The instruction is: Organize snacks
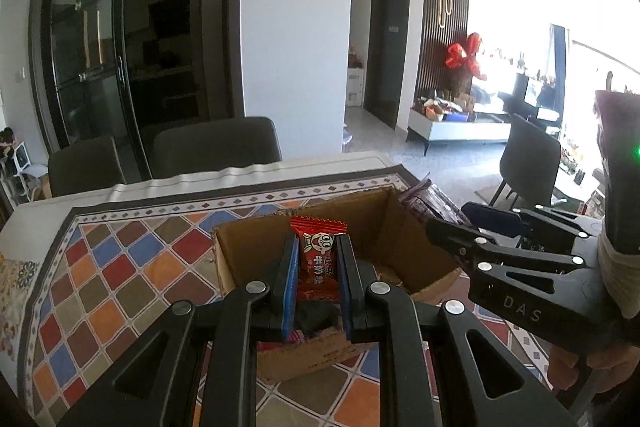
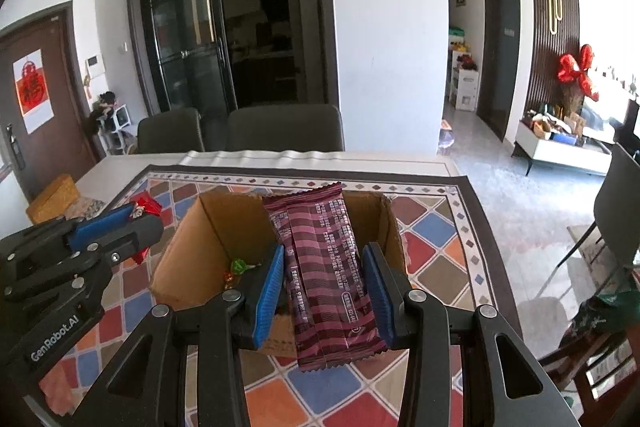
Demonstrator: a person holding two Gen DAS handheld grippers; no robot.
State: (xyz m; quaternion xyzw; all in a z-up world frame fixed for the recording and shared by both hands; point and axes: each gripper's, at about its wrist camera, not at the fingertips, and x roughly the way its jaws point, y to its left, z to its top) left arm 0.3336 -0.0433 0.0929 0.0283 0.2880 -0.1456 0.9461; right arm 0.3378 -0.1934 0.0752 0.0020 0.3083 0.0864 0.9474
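Over the box (image 2: 280,267) at the middle of the counter (image 2: 432,227), both tongs carry snacks — the left tongs (image 1: 318,259) pinch a red candy (image 1: 318,255) upright, the right tongs (image 2: 326,291) clamp a long purple pack (image 2: 324,267) lengthwise. Best to lower each well inside the cardboard walls before letting go — the pack nearly spans the box, so tip its far end down first and keep the two tongs from colliding.

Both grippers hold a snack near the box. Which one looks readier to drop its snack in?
Probably the right gripper: its maroon striped packet hangs over the open cardboard box. The left gripper with the red candy is close too.
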